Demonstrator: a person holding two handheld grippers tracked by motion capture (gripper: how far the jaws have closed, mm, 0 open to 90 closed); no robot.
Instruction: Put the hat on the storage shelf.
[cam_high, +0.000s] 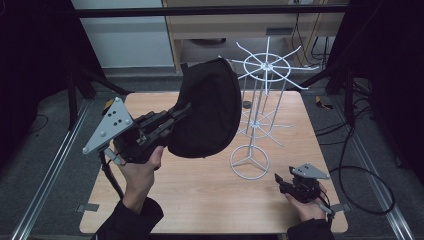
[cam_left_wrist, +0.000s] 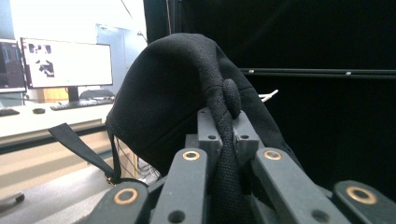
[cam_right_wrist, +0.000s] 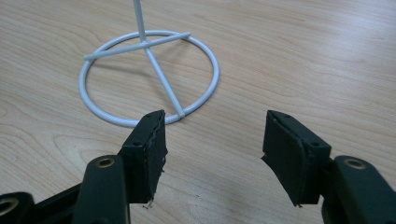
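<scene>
The room is dark at both sides, where black curtains (cam_high: 385, 60) hang. The floor (cam_high: 45, 150) is grey carpet, and silver rails (cam_high: 50, 165) run along it. Black cables (cam_high: 365, 175) lie on the floor. Far back stands a light wooden cabinet (cam_high: 225, 25). A desk (cam_left_wrist: 42, 119) holds a bright computer screen (cam_left_wrist: 65, 63) and a keyboard (cam_left_wrist: 79, 105).

text: none legible | labels: none – brands: none

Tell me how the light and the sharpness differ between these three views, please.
High view: dim, dark surroundings, the black cap shows little detail. Left gripper view: bright, washed-out monitor behind the cap, black on the other side. Right gripper view: evenly lit, sharp wood grain on the table, faint shadows under the white stand base.
</scene>
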